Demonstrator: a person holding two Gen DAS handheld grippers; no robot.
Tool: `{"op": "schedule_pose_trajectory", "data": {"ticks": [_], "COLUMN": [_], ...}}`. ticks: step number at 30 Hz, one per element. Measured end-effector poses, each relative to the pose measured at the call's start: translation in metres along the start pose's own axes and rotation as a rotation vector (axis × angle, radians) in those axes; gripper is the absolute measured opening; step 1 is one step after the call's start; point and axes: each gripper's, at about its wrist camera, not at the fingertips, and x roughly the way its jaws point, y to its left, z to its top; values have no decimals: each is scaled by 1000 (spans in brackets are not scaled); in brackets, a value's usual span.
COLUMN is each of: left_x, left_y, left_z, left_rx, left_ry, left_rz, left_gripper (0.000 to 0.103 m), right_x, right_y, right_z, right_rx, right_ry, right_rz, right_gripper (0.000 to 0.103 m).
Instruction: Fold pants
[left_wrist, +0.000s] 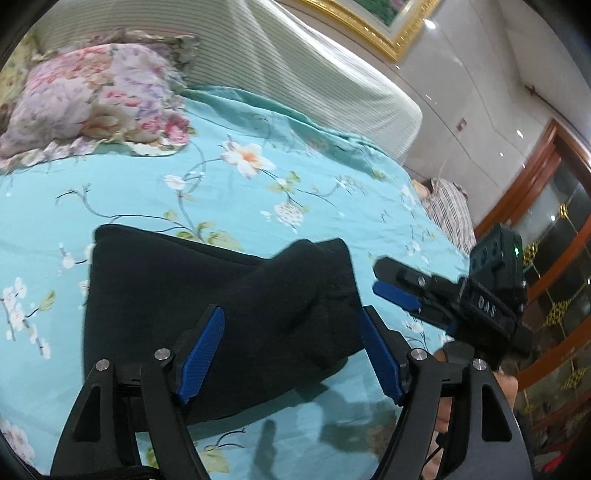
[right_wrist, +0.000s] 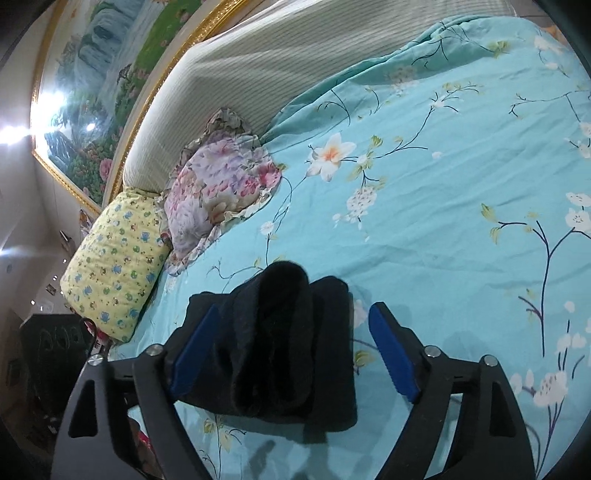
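Folded black pants (right_wrist: 280, 347) on bedspread (right_wrist: 443, 206)

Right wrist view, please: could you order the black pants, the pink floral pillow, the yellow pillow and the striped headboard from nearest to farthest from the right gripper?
1. Black pants: folded on the bedspread, between the open jaws of the right gripper.
2. Yellow pillow, far left, and pink floral pillow, beyond the pants: too close to call.
3. Striped headboard: farthest, behind both pillows.
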Motion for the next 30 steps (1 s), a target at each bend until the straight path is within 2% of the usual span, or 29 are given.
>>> {"op": "schedule_pose_trajectory", "data": {"ticks": [8, 20, 30], "left_x": [-20, -37, -36], "left_y": [22, 67, 92], "left_z": [-2, -5, -8], "left_rx": [-60, -168, -241], "left_ry": [-19, -38, -34], "left_rz": [24, 70, 83], "left_gripper": [76, 77, 77], "right_x": [5, 7, 15], "right_y": [20, 40, 35], "right_z": [-15, -33, -37], "right_rx": [-43, -110, -59], "right_ry": [31, 18, 26], "right_rz": [-47, -162, -159], "right_gripper": [86, 89, 89]}}
